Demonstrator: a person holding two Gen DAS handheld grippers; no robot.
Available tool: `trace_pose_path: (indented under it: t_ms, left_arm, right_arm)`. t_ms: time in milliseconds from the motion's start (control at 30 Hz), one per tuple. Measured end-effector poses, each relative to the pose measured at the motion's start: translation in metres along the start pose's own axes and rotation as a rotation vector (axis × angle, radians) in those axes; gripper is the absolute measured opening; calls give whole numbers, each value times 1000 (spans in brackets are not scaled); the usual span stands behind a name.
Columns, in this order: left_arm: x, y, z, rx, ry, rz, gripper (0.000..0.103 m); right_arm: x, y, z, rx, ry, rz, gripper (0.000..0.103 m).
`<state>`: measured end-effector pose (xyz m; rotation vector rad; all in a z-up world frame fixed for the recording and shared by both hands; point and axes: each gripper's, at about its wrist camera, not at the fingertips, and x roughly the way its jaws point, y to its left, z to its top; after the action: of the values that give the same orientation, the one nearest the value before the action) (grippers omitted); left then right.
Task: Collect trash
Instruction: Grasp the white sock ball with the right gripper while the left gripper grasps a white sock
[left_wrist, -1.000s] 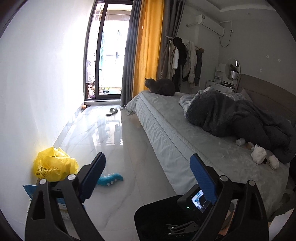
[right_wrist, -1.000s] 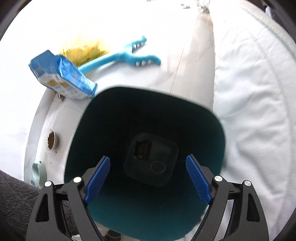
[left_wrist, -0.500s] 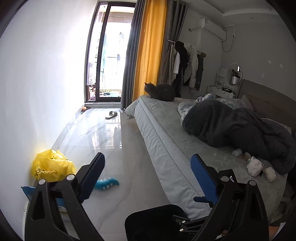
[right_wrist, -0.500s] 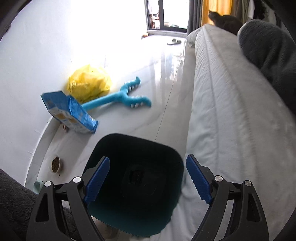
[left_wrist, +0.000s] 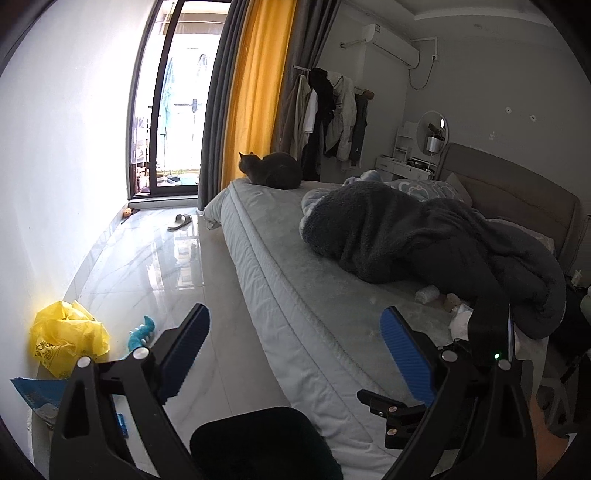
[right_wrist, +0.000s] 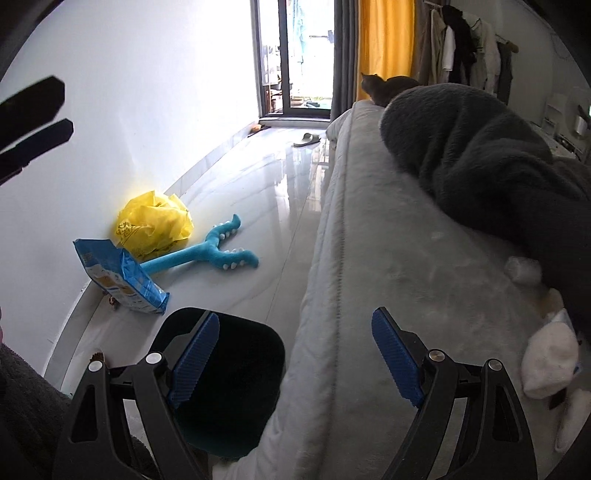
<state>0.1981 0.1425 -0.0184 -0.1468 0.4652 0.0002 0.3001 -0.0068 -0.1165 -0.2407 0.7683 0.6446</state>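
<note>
Crumpled white tissues (right_wrist: 550, 362) lie on the grey bed (right_wrist: 388, 258) beside a dark blanket (right_wrist: 480, 155); they also show in the left wrist view as tissues (left_wrist: 424, 295). A dark bin (right_wrist: 236, 373) stands on the floor against the bed's side, seen from the left as the bin (left_wrist: 266, 443). My right gripper (right_wrist: 295, 332) is open and empty, above the bed's edge with the bin under its left finger. My left gripper (left_wrist: 295, 332) is open and empty over the floor and the mattress side.
A yellow plastic bag (right_wrist: 155, 221), a blue packet (right_wrist: 118, 277) and a teal toy (right_wrist: 207, 254) lie on the glossy floor by the white wall. A cat (left_wrist: 273, 170) sits at the bed's far end. A slipper (left_wrist: 180, 221) lies near the balcony door.
My right gripper has risen from looking into the bin and tipped up toward the bed, bringing the tissues into view. My left gripper has shifted, and the bin sits lower in its view.
</note>
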Motion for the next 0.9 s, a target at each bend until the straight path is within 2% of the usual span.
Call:
trace_pose_path:
  t_ms: [267,633,900]
  left_arm:
    - [29,-43,-3,78,72,-56,95]
    - [52,-83,-8,106,97,-135,95]
    - [72,-120,-14,153,106,-193,95]
  right_arm:
    - [-44,-60,-11,79,-67,-102,87]
    - [-87,-133,-39,192,-101,-219,87]
    - [-103,-175,-61,245,-87,-284,87]
